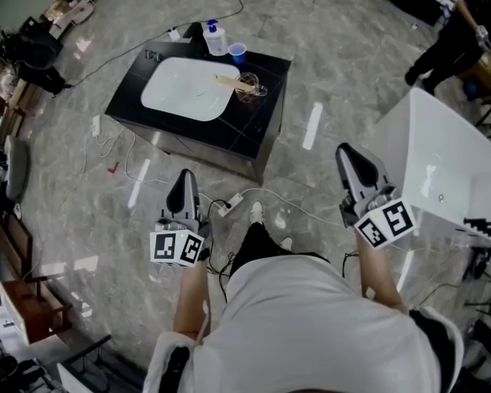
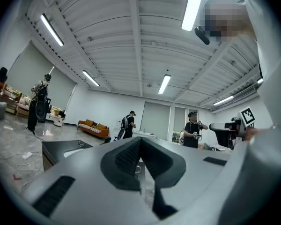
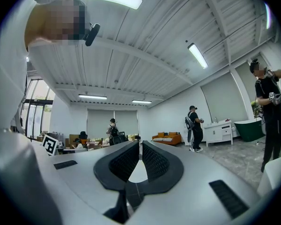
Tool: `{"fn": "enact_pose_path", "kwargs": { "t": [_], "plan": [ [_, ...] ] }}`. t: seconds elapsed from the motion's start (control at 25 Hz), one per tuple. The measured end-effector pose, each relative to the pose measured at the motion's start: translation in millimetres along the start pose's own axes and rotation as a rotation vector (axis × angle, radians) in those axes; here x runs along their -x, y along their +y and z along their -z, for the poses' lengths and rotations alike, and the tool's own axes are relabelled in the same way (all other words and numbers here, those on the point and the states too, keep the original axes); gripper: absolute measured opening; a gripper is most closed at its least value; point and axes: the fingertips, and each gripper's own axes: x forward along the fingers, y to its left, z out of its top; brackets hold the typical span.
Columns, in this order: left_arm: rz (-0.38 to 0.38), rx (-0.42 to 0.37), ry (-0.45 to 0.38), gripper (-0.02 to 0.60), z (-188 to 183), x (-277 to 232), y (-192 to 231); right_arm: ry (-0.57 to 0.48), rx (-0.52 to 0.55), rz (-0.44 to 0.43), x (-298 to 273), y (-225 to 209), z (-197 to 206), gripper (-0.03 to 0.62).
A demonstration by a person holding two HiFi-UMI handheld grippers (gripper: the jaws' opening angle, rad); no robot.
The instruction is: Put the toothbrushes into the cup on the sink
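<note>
A black sink counter [image 1: 258,129] with a white basin [image 1: 184,88] stands on the floor ahead of me. A pale toothbrush [image 1: 227,81] lies at the basin's right rim, its end at a clear cup [image 1: 252,88]; I cannot tell whether it rests inside. My left gripper [image 1: 184,180] [image 2: 140,146] and right gripper [image 1: 349,155] [image 3: 140,144] are held level near my body, well short of the counter. Both are shut with nothing between the pads. The left gripper view catches the counter's corner [image 2: 61,149] low at the left.
A blue cup [image 1: 237,53] and a soap bottle [image 1: 216,38] stand at the counter's far edge. A white tub [image 1: 442,162] is at my right. Cables and a power strip [image 1: 229,204] lie on the floor between me and the counter. A person [image 1: 458,35] stands at the far right.
</note>
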Motion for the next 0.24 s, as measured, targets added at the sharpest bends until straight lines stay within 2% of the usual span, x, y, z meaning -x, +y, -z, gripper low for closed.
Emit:
{"fn": "enact_pose_path", "kwargs": {
  "t": [0.24],
  "plan": [
    [-0.022,0.016,0.014,0.003,9.4,12.1,7.6,0.012,-0.007,0.002,1.5,2.1,9.2,0.046]
  ]
}}
